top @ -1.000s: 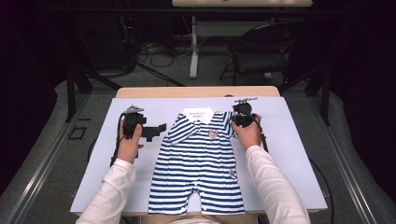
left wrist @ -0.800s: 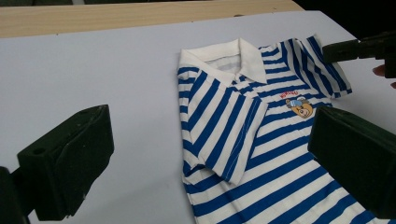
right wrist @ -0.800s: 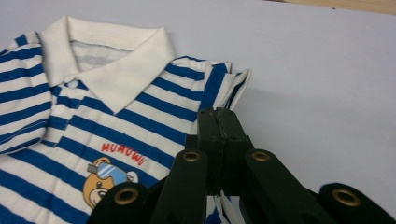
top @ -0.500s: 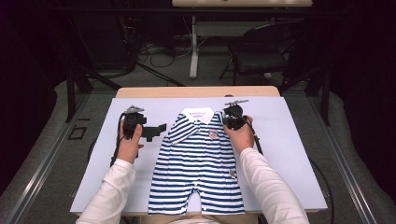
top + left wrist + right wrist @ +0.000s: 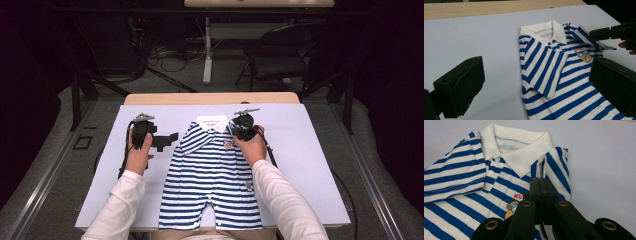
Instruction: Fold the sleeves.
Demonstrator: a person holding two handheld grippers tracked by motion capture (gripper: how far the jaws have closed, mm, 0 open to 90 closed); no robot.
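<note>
Table (image 5: 320, 165) covered in a white sheet filled the middle of the high view, with a strip of bare wood along its far edge. At the left, the person's left hand (image 5: 136, 156) held the left gripper (image 5: 166, 139) just above the sheet, its black jaws spread wide and turned toward the garment with nothing between them; in the left gripper view those released jaws framed the folded-in near sleeve, which lay flat and untouched. A cable trailed from this gripper back along the white-sleeved forearm. In the centre lay the striped romper (image 5: 210, 185), a small blue-and-white one-piece with a white collar (image 5: 211, 123) pointing away from the person and its leg openings near the table's front edge; it rested flat on the sheet, well inside the edges. A small cartoon badge (image 5: 512, 208) with red lettering sat on its chest. Farther right, the right hand (image 5: 254, 148) rested on the romper's shoulder area, carrying the right gripper (image 5: 541, 182). The right gripper view showed its jaws clenched together on a pinched-up fold of striped fabric beside the collar, the cloth rising in a thin ridge into the closed tips. The right sleeve (image 5: 560, 167) of the romper lay doubled over onto the chest there, just beside the collar's point.
</note>
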